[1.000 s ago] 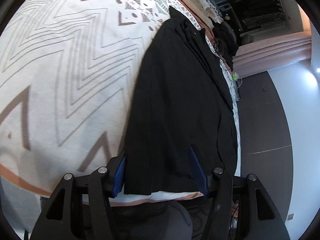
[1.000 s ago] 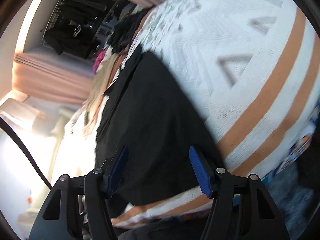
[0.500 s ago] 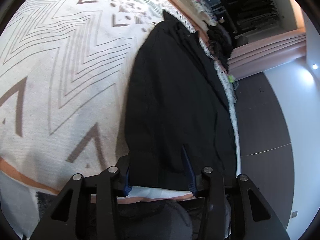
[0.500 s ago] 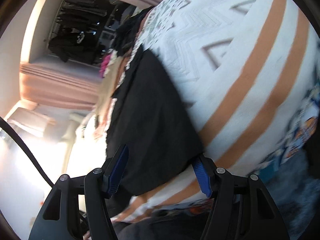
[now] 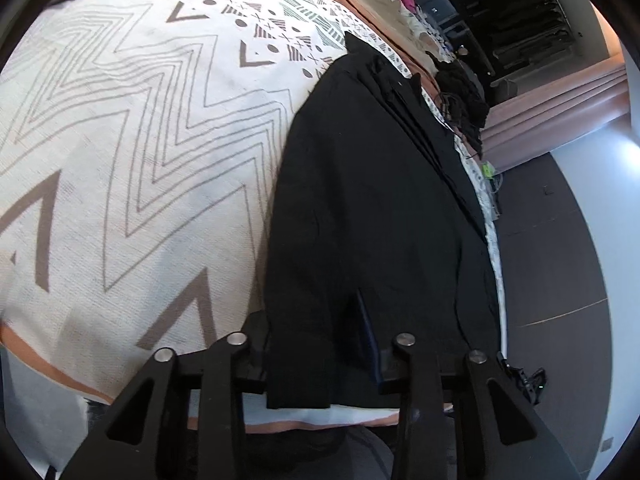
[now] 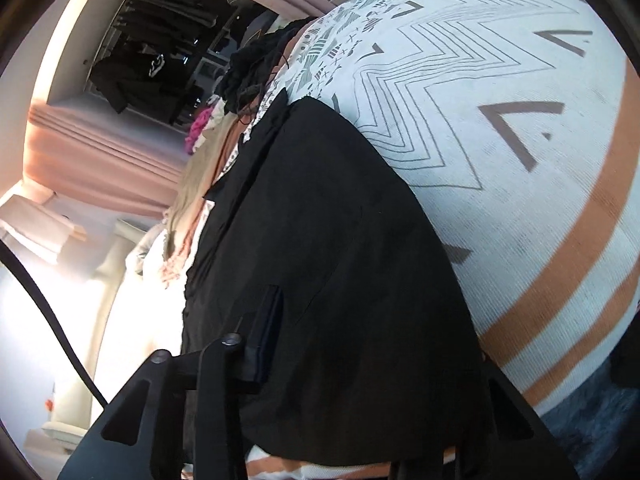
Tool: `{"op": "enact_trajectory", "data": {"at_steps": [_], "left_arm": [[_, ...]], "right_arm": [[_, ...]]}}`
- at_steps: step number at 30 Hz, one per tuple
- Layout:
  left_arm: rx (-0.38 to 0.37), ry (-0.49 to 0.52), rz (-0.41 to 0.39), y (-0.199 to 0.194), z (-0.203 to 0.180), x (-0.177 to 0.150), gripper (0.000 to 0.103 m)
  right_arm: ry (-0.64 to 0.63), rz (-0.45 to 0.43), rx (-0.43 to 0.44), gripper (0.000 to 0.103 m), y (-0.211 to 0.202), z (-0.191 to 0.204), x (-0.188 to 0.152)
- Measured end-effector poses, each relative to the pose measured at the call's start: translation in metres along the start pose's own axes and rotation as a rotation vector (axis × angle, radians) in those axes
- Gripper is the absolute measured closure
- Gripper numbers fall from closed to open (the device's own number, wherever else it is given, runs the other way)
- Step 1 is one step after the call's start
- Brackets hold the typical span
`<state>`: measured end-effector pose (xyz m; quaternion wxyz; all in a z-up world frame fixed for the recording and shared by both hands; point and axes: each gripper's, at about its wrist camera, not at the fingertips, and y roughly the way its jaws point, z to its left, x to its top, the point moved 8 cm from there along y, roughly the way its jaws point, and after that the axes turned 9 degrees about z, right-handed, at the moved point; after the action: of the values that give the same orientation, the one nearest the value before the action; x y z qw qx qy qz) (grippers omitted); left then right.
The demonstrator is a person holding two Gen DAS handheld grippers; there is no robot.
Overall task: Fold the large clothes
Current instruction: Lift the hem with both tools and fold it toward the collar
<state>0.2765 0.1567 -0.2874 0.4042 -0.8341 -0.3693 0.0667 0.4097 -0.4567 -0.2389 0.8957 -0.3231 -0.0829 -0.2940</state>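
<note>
A large black garment lies folded lengthwise on a white bedspread with grey zigzag lines and orange stripes. My left gripper has closed on the garment's near hem at its left corner; one blue pad shows against the cloth, the other finger is hidden under the fabric. In the right wrist view the same garment fills the middle. My right gripper holds its near edge, with the left finger on the cloth and the right finger covered by it.
A pile of other clothes, beige, pink and black, lies along the far side of the bed. Pink curtains, a dark open wardrobe and grey floor lie beyond the bed's right edge. A black cable hangs at left.
Both grippers moved forward onto the garment's near hem and narrowed from wide open to closed on the cloth. The garment's near edge now sits between the fingers.
</note>
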Motion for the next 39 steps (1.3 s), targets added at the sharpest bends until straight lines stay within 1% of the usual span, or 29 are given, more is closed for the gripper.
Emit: {"op": "enact_trajectory", "data": {"at_steps": [1, 2, 3, 4, 5, 6, 8, 9, 11, 14, 19, 23, 25, 29, 32, 39], "left_arm": [[0.010, 0.002, -0.006, 0.000, 0.002, 0.001, 0.072], [0.026, 0.007, -0.011, 0.001, 0.002, 0.002, 0.079], [0.047, 0.013, -0.013, 0.003, 0.003, 0.004, 0.083], [0.062, 0.014, -0.011, 0.005, 0.003, 0.005, 0.090], [0.077, 0.019, -0.015, 0.005, 0.002, 0.006, 0.091], [0.089, 0.030, -0.026, 0.003, 0.000, 0.006, 0.091], [0.099, 0.053, -0.060, -0.004, -0.005, 0.008, 0.093], [0.096, 0.056, -0.075, -0.009, -0.007, 0.010, 0.094], [0.084, 0.060, -0.105, -0.019, -0.010, 0.014, 0.094], [0.055, 0.079, -0.143, -0.037, -0.020, 0.018, 0.095], [0.024, 0.127, -0.215, -0.068, -0.048, 0.024, 0.096], [-0.007, 0.151, -0.259, -0.097, -0.066, 0.025, 0.096], [-0.020, 0.160, -0.278, -0.112, -0.071, 0.025, 0.096], [-0.046, 0.164, -0.308, -0.139, -0.073, 0.020, 0.096], [-0.046, 0.175, -0.326, -0.156, -0.073, 0.010, 0.096], [-0.063, 0.189, -0.359, -0.195, -0.062, -0.021, 0.096]], "right_arm": [[-0.001, 0.000, -0.006, 0.079, -0.004, -0.001, -0.002], [0.000, -0.001, -0.013, 0.080, -0.004, -0.004, -0.001], [0.000, -0.001, -0.019, 0.084, -0.005, -0.006, 0.001], [0.001, -0.002, -0.022, 0.088, -0.005, -0.006, 0.002], [0.000, -0.003, -0.027, 0.090, -0.006, -0.004, 0.002], [-0.002, -0.008, -0.028, 0.096, -0.009, -0.007, 0.003], [-0.020, -0.026, -0.012, 0.099, -0.010, 0.020, -0.006], [-0.034, -0.041, -0.007, 0.100, -0.018, 0.021, -0.005], [-0.050, -0.057, 0.000, 0.101, -0.021, 0.038, -0.020], [-0.064, -0.079, 0.019, 0.103, -0.034, 0.045, -0.030], [-0.106, -0.114, 0.052, 0.103, -0.052, 0.065, -0.034], [-0.150, -0.141, 0.084, 0.103, -0.074, 0.084, -0.034], [-0.172, -0.152, 0.103, 0.103, -0.091, 0.094, -0.038], [-0.209, -0.162, 0.134, 0.103, -0.114, 0.111, -0.046], [-0.234, -0.168, 0.160, 0.103, -0.127, 0.121, -0.057], [-0.270, -0.176, 0.201, 0.103, -0.153, 0.131, -0.097]]}}
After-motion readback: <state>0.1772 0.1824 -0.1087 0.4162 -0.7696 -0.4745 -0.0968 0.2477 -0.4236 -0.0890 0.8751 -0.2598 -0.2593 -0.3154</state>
